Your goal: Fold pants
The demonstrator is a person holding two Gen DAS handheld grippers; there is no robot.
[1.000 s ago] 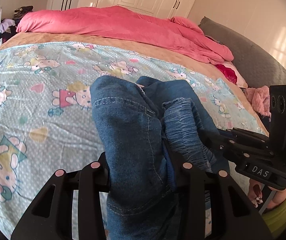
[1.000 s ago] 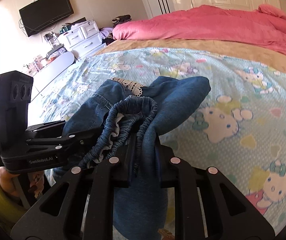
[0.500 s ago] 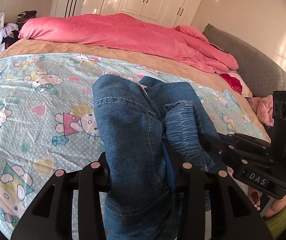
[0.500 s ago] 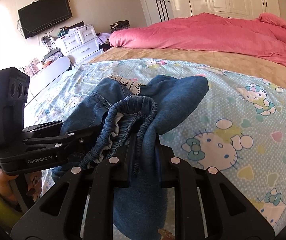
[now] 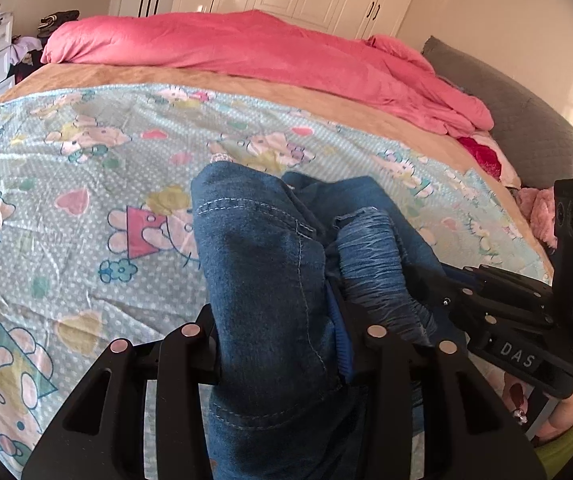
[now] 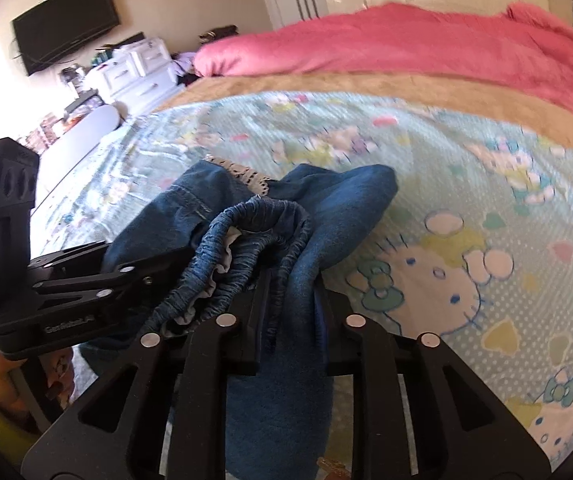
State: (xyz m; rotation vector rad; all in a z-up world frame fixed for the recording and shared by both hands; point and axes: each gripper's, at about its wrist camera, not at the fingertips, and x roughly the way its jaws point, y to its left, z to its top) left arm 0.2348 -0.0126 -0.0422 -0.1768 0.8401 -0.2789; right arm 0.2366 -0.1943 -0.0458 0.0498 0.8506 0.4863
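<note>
Gripping bunched denim pants (image 5: 270, 280), both grippers' fingers (image 6: 254, 320) over patterned bedsheet (image 5: 86, 160)

The left tool (image 5: 282, 332) was clamped on blue fabric, fingers level and pointing forward. Just beside it, the right tool (image 6: 290, 320) gripped the same bundle, each tool held in a hand.

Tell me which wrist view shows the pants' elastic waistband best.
The right wrist view: the elastic waistband shows as a curled loop with its pale lining. The left wrist view shows only one ruched stretch of it.
</note>
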